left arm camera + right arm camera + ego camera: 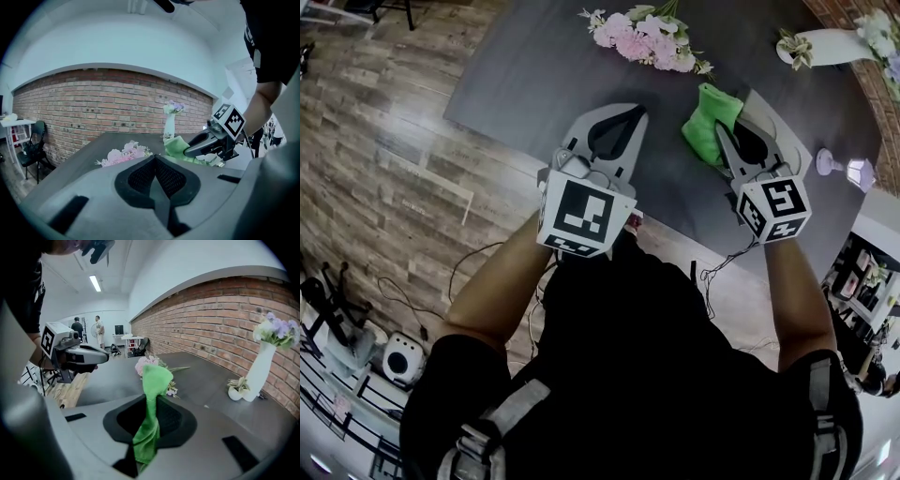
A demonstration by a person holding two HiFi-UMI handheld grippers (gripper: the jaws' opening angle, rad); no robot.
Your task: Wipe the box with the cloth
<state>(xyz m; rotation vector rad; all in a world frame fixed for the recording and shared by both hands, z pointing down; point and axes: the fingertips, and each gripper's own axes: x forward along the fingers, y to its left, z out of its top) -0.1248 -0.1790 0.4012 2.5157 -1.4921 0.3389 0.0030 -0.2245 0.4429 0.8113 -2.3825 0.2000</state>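
- The green cloth (152,373) has its lower end lost between the jaws of the right gripper (151,401). In the head view that gripper covers part of the cloth.
- A dark grey table (525,75) stands on a wood-plank floor (384,141), with a brick wall (211,319) alongside.
- The right gripper is clamped on the cloth, held above the table. The jaws of the left gripper (154,158) are pressed together on nothing.
- A pink bouquet (642,39) lies beyond both grippers, and a white vase (830,45) stands near the wall.

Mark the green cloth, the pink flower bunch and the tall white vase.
green cloth (709,124): head view, middle of the bunched fabric.
pink flower bunch (643,43): head view, on the blossoms.
tall white vase (259,372): right gripper view, on its body.
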